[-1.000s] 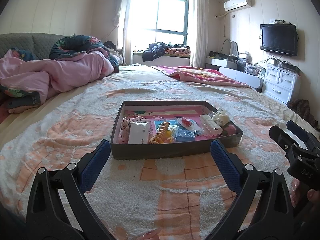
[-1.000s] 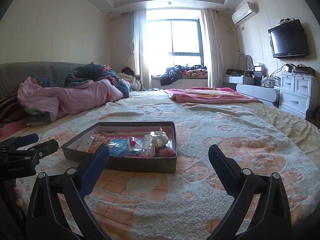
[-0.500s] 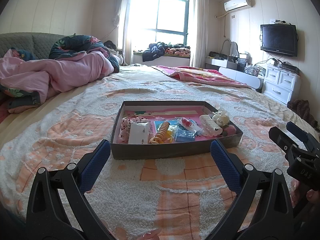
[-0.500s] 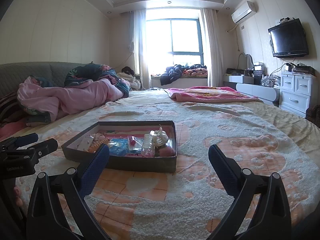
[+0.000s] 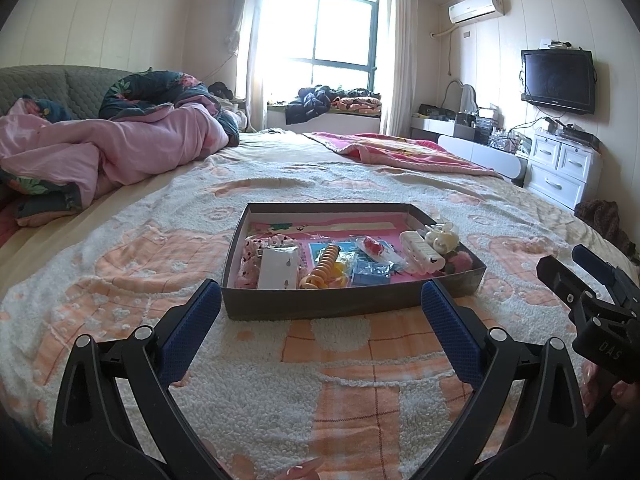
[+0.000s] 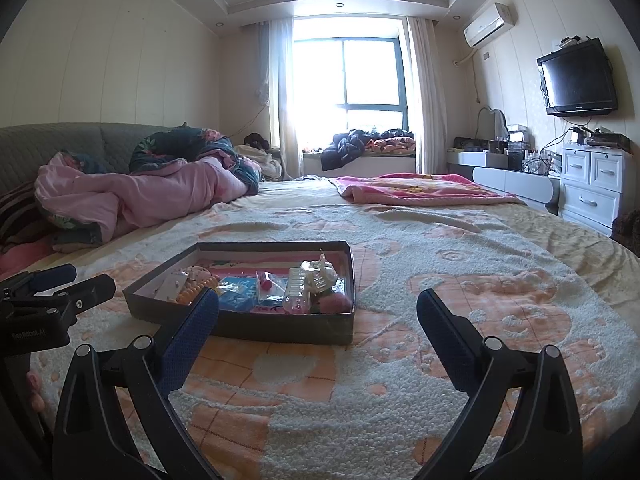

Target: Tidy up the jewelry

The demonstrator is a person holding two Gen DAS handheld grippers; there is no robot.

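Note:
A shallow dark box (image 5: 348,304) (image 6: 280,326) lies on the bed and holds hair accessories and small packets. Among them are an orange spiral hair tie (image 5: 324,266), a white card (image 5: 278,268), a white hair clip (image 5: 420,248), a blue packet (image 5: 372,270) and a cream bow clip (image 5: 440,238). My left gripper (image 5: 320,330) hovers open just in front of the box's near wall, with nothing between its blue pads (image 5: 188,332). My right gripper (image 6: 318,330) is open too, lower right of the box, and holds nothing. Each gripper shows at the edge of the other's view.
The bed wears a fluffy white and orange blanket (image 5: 340,384). A pink duvet heap (image 5: 120,152) lies at the back left and a pink blanket (image 5: 400,152) at the back right. White drawers (image 5: 560,174) and a wall television (image 5: 558,80) stand to the right.

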